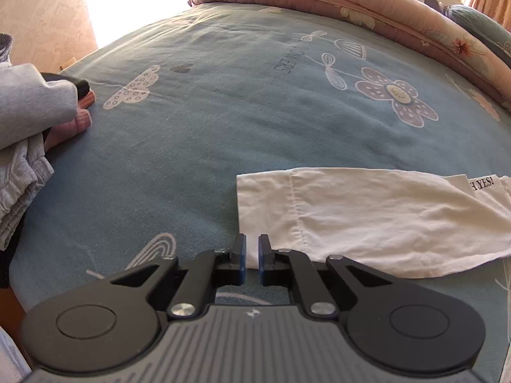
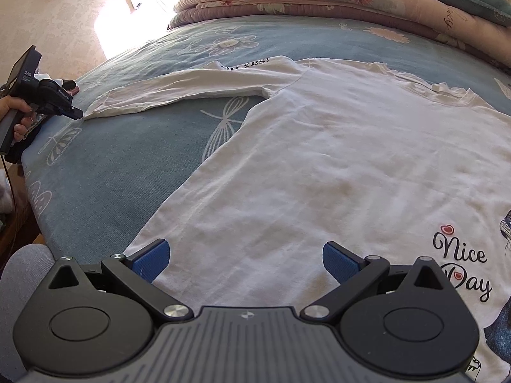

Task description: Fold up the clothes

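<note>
**White T-shirt lying spread on the bed, left tongs at the sleeve cuff**

A bed [image 2: 105,172] covered in a blue-green knit sheet with printed flowers is carrying the work. Folded quilts [image 2: 287,3], thick and padded, are lying stacked along its far edge.

The white T-shirt [image 2: 319,159] is lying flat across the sheet, its body spread wide and its near hem running under the right gripper. The fabric is thin cotton, softly wrinkled, with a "Nice Day" print near one side. One long sleeve [image 2: 179,92] is stretching out sideways, away from the body, lying flat with a stitched cuff.

The left gripper [image 1: 252,255] is sitting at the cuff corner with its blue pads nearly together; white cloth is showing in the narrow gap, so it appears to be pinching the cuff edge, though the bite looks shallow. The right gripper [image 2: 246,260] is hovering over the hem with its ribbed blue pads spread wide, holding nothing.

Hazards, as a judgement:
- A shallow bite is likely to let the cuff slip out if lifted quickly.
- Thin cotton is prone to dragging and bunching over the knit sheet, skewing any fold line.
- Lifting the sleeve alone could pull the shoulder and wrinkle the body.
</note>
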